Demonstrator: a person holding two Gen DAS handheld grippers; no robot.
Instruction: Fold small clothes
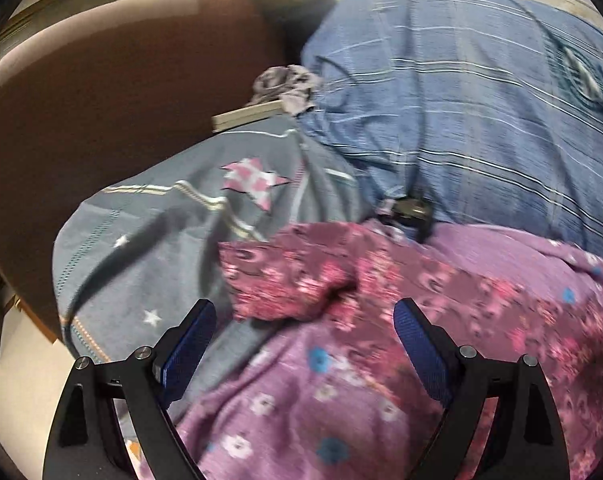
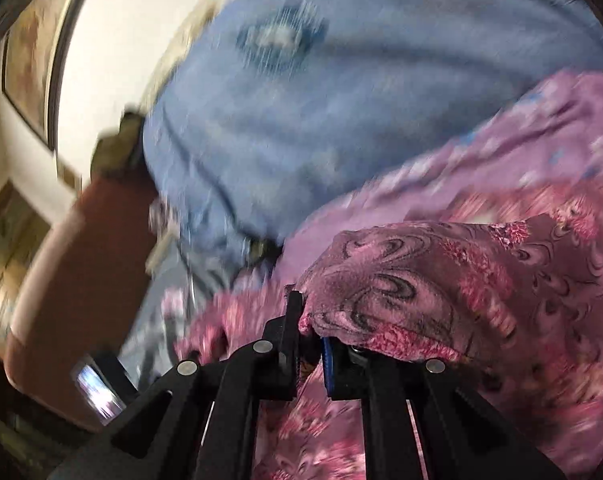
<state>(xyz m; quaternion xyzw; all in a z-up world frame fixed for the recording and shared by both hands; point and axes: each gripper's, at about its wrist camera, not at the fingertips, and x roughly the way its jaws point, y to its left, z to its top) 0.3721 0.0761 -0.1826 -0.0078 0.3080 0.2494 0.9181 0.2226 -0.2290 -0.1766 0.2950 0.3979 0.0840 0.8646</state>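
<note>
While the left gripper hovers with its blue-padded fingers spread wide and nothing between them, the right gripper is pinched tight on a fold of the floral garment, whose maroon-and-pink cloth drapes over its right finger. In the left wrist view that same garment lies spread across the lower right of the bed, a maroon flap turned over onto its lilac flowered side. Beneath it is a grey-blue star-print sheet, with a blue striped blanket heaped behind and a brown headboard to the left. The right wrist view is heavily blurred.
</note>
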